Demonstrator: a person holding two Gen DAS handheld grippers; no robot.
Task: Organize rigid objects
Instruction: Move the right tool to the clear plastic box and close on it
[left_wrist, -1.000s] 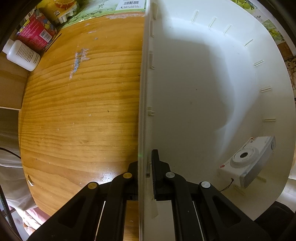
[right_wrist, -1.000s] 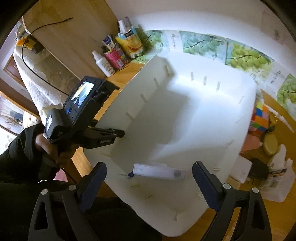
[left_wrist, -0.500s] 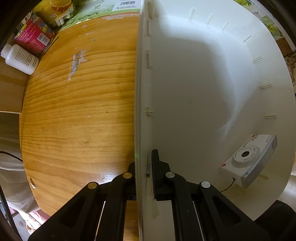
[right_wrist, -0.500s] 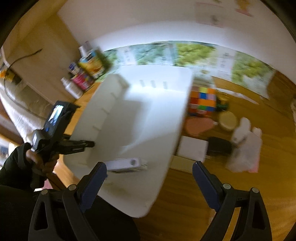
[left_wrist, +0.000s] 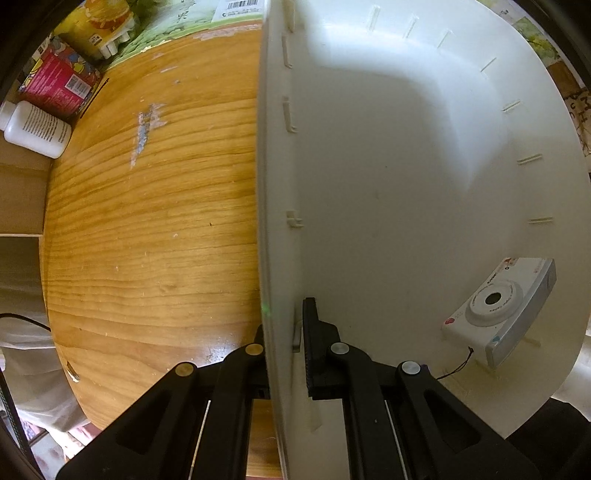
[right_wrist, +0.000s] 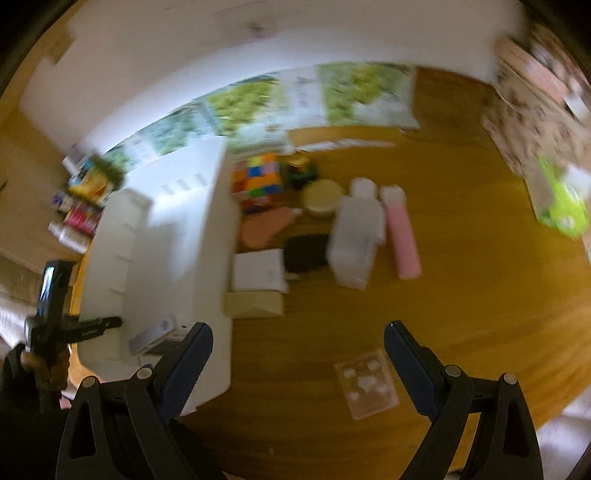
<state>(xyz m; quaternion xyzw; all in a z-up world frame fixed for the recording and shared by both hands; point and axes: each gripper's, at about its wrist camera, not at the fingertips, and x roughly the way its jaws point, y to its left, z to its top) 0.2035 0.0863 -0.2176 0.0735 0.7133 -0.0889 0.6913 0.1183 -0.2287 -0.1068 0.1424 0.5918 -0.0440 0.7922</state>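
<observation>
Meanwhile the left gripper (left_wrist: 284, 332) stays clamped on the bin's (left_wrist: 406, 184) left wall, and the camera (left_wrist: 498, 314) lies inside at its near right corner. The right gripper (right_wrist: 297, 354), jaws wide and empty, has swung off the bin to the open table (right_wrist: 461, 295), probably toward another piece: cube (right_wrist: 258, 177), white box (right_wrist: 258, 273), pink tube (right_wrist: 402, 236).
</observation>
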